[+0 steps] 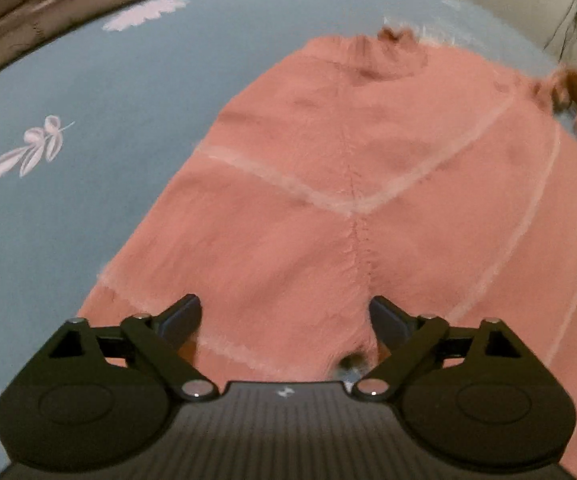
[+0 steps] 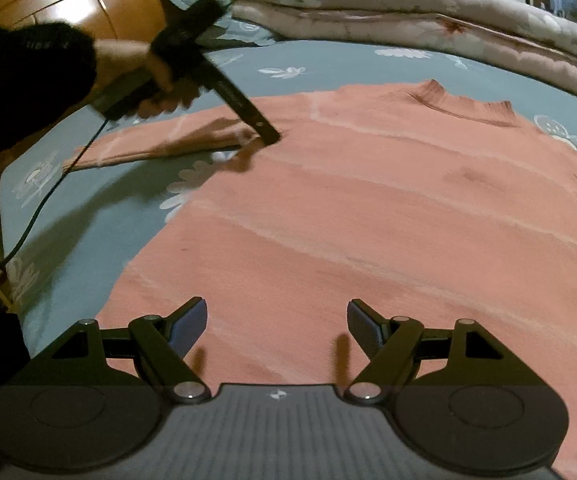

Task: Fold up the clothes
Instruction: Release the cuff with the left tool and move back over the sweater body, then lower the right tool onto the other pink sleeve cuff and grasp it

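Note:
A salmon-pink sweater with pale stripes lies flat on the blue-grey bedsheet, collar at the far side. My left gripper is open, its fingers low over the sweater by a seam. In the right wrist view the left gripper rests at the sweater's shoulder where the left sleeve stretches out to the left. My right gripper is open and empty just above the sweater's lower body, near the hem.
A folded pinkish floral quilt lies along the far side of the bed. A wooden headboard stands at the back left. A black cable trails from the left gripper across the sheet. The sheet carries white leaf prints.

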`<state>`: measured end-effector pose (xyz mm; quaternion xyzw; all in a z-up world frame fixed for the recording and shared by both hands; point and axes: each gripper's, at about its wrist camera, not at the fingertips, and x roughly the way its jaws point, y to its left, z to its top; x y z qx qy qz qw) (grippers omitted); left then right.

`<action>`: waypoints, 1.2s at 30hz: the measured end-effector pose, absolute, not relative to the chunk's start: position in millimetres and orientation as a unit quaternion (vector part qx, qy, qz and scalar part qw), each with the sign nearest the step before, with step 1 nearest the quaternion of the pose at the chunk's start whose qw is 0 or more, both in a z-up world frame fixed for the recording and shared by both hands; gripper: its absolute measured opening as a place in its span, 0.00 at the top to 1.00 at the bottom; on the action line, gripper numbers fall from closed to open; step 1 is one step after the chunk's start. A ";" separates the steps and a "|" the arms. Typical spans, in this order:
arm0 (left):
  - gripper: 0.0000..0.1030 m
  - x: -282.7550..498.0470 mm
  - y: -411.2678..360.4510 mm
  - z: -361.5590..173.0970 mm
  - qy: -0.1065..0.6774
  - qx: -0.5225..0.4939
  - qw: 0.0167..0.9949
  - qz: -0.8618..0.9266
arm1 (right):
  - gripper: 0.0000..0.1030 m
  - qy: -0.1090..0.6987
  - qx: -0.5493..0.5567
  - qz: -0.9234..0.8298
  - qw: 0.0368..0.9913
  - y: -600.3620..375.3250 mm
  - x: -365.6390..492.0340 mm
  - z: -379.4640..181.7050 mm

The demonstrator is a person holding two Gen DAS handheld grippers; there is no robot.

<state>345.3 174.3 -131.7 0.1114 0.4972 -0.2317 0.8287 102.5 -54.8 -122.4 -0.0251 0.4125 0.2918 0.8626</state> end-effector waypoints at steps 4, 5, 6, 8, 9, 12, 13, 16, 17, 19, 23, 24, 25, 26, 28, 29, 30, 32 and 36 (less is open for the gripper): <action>0.11 337.6 185.4 -128.0 0.488 0.076 0.840 -0.224 | 0.21 0.410 -0.021 0.285 0.866 -62.3 102.7 -121.2; 0.11 338.5 181.6 -123.9 0.489 0.075 0.841 -0.219 | 0.21 0.408 -0.020 0.283 0.868 -63.5 102.7 -120.6; 0.11 338.3 174.2 -119.2 0.485 0.087 0.843 -0.217 | 0.21 0.407 -0.019 0.282 0.868 -64.3 102.8 -120.2; 0.11 333.6 158.5 -109.2 0.464 0.124 0.845 -0.235 | 0.21 0.405 -0.017 0.282 0.869 -64.5 102.8 -119.7; 0.11 332.4 151.7 -107.0 0.457 0.138 0.844 -0.244 | 0.21 0.404 -0.019 0.283 0.869 -64.2 102.1 -119.4; 0.11 338.0 138.8 -118.4 0.471 0.169 0.834 -0.230 | 0.21 0.399 -0.023 0.286 0.871 -64.2 99.6 -117.2; 0.09 342.1 138.6 -126.5 0.486 0.173 0.830 -0.213 | 0.21 0.397 -0.024 0.286 0.872 -65.1 99.1 -116.3; 0.04 350.2 153.4 -135.7 0.515 0.110 0.834 -0.164 | 0.21 0.392 -0.027 0.286 0.874 -68.9 97.3 -113.8; 0.04 349.4 152.9 -132.8 0.515 0.104 0.836 -0.158 | 0.19 0.392 -0.025 0.284 0.874 -71.3 97.2 -114.1; 0.08 343.2 141.4 -122.9 0.509 0.119 0.837 -0.158 | 0.18 0.393 -0.018 0.280 0.876 -77.3 97.5 -114.6; 0.06 308.7 92.0 -86.6 0.483 0.140 0.848 -0.169 | 0.18 0.390 -0.016 0.265 0.882 -89.4 98.0 -111.2; 0.06 297.9 78.1 -78.3 0.479 0.131 0.853 -0.163 | 0.18 0.388 -0.016 0.259 0.884 -92.4 98.2 -109.3; 0.06 288.4 64.9 -70.8 0.476 0.114 0.858 -0.157 | 0.18 0.385 -0.015 0.253 0.887 -95.7 98.6 -107.0; 0.06 277.1 52.5 -63.7 0.472 0.094 0.863 -0.153 | 0.18 0.383 -0.012 0.245 0.890 -99.8 99.1 -104.2; 0.06 250.8 31.4 -56.2 0.458 0.038 0.873 -0.166 | 0.18 0.378 -0.009 0.231 0.896 -108.6 98.9 -98.5; 0.06 240.5 23.4 -57.1 0.455 0.016 0.874 -0.171 | 0.17 0.376 -0.012 0.223 0.900 -113.0 98.1 -96.1; 0.06 231.0 14.8 -59.4 0.453 -0.001 0.874 -0.175 | 0.16 0.375 -0.014 0.213 0.902 -117.3 97.5 -94.2; 0.06 214.7 -4.1 -70.3 0.457 -0.013 0.872 -0.173 | 0.15 0.372 -0.018 0.190 0.908 -127.1 96.0 -91.6; 0.05 185.3 -38.4 -94.6 0.454 0.021 0.876 -0.164 | 0.16 0.374 -0.015 0.145 0.916 -150.2 96.9 -89.5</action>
